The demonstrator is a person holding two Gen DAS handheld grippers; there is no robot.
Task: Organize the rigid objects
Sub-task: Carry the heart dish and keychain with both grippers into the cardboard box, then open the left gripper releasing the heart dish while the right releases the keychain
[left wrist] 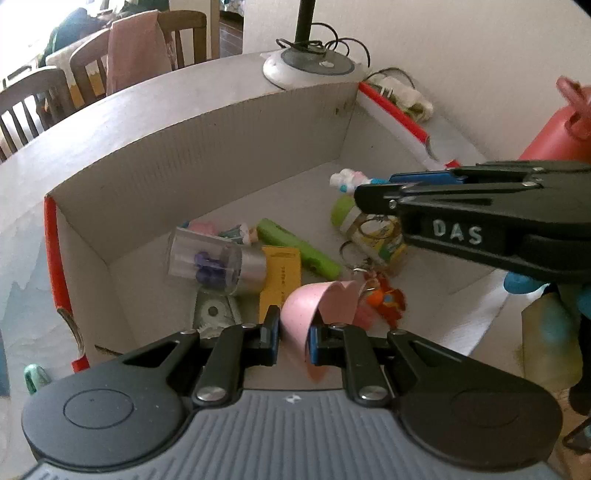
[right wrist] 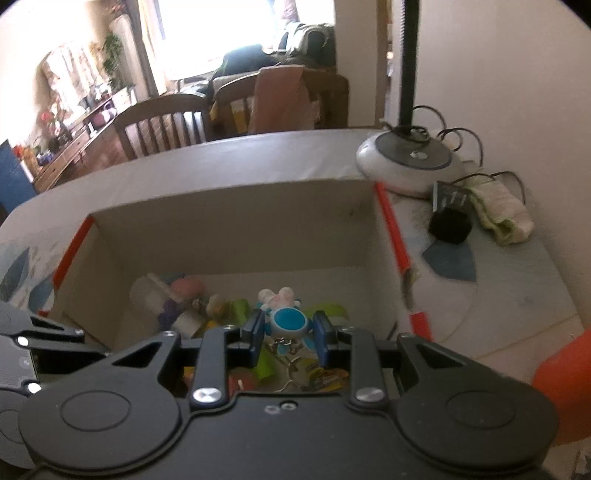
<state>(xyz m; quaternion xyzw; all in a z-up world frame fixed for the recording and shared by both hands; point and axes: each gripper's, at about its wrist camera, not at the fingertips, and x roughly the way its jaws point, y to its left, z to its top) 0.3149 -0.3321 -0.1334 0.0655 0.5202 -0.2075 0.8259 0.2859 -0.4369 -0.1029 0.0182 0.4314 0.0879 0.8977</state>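
Hovering over the cardboard box (left wrist: 207,147), the left claw (left wrist: 291,334) pinches a pink sheet (left wrist: 314,306) while the right claw (right wrist: 288,332) grips a blue-and-white toy keychain (right wrist: 286,319).

Blown-out window (right wrist: 221,33) glare, fisheye-bent edges

There is one white box (left wrist: 207,147) with red edges on the counter (right wrist: 517,295). Two black tools are over it: the left tool (left wrist: 291,332) and the right tool (right wrist: 288,332). One pink curled strip (left wrist: 306,306) sits in the left tool, and one blue and white toy (right wrist: 286,317) sits in the right one. In the box I count one clear tube (left wrist: 207,262), one green stick (left wrist: 295,247) and one yellow card (left wrist: 280,277). One lamp base (right wrist: 410,162) stands behind the box.
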